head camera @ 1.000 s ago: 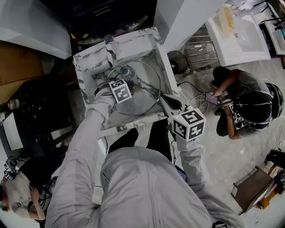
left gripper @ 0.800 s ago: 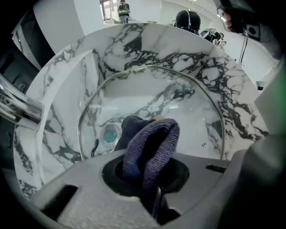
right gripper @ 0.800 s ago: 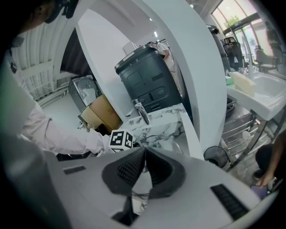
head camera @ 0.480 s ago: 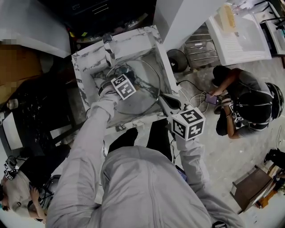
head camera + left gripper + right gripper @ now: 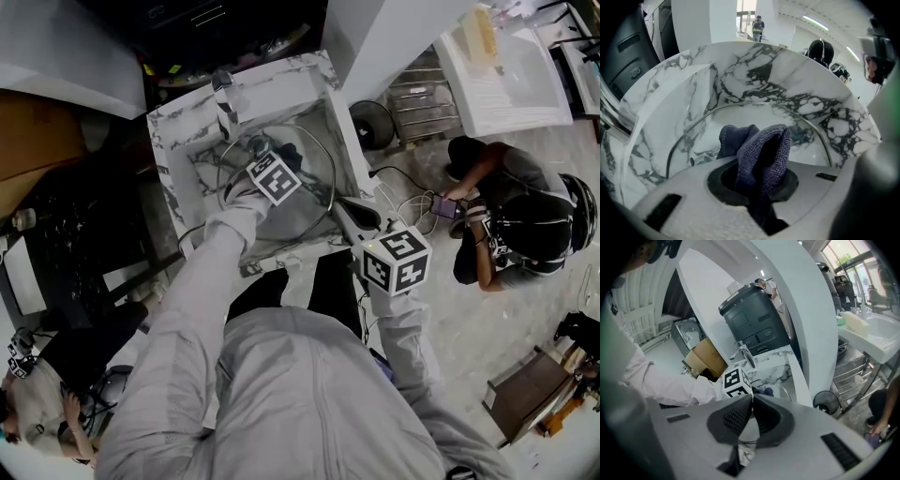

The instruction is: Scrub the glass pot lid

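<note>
Left gripper [image 5: 759, 199] jaws clamped on dark blue cloth [image 5: 761, 154], cloth on glass pot lid [image 5: 305, 214] inside marble sink [image 5: 281, 89]; right gripper [image 5: 751, 401] jaws closed on lid rim at 4 o'clock

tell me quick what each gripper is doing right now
Left gripper: shut on the dark blue cloth.
Right gripper: shut on the glass pot lid at its rim.
</note>
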{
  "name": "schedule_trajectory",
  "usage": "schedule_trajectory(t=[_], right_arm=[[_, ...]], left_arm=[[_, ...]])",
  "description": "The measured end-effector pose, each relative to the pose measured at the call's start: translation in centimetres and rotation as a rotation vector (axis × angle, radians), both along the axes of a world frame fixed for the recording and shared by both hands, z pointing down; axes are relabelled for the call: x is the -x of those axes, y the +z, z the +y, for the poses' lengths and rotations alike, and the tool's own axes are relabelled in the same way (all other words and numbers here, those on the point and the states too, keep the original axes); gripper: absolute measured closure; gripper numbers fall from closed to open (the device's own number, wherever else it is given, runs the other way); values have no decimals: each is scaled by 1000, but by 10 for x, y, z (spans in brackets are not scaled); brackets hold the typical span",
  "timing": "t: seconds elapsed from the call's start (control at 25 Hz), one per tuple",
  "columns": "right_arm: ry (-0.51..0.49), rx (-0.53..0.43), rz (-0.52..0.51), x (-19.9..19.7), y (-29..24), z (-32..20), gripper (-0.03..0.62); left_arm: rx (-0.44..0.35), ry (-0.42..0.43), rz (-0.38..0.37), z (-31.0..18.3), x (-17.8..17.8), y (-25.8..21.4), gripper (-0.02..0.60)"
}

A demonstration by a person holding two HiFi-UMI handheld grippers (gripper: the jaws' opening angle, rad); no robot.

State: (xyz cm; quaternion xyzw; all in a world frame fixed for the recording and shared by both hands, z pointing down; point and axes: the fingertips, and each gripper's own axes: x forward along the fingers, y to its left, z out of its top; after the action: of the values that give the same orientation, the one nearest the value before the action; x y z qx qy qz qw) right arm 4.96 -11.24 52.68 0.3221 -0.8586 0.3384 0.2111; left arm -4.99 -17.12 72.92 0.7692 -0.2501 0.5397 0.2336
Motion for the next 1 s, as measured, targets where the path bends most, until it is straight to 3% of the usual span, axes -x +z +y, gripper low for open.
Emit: schedule_trajectory(t=[0.2, 0.56, 1.0], right_arm=[[11, -6, 4, -8, -3, -5, 563], [20, -12, 4, -13, -4, -3, 563], [61, -36, 20, -13, -16, 18, 563]], left_arm=[[1, 34, 42, 11, -36, -2, 525], [76, 100, 172, 50, -80, -10, 525], [188, 214, 252, 97, -102, -15, 525]])
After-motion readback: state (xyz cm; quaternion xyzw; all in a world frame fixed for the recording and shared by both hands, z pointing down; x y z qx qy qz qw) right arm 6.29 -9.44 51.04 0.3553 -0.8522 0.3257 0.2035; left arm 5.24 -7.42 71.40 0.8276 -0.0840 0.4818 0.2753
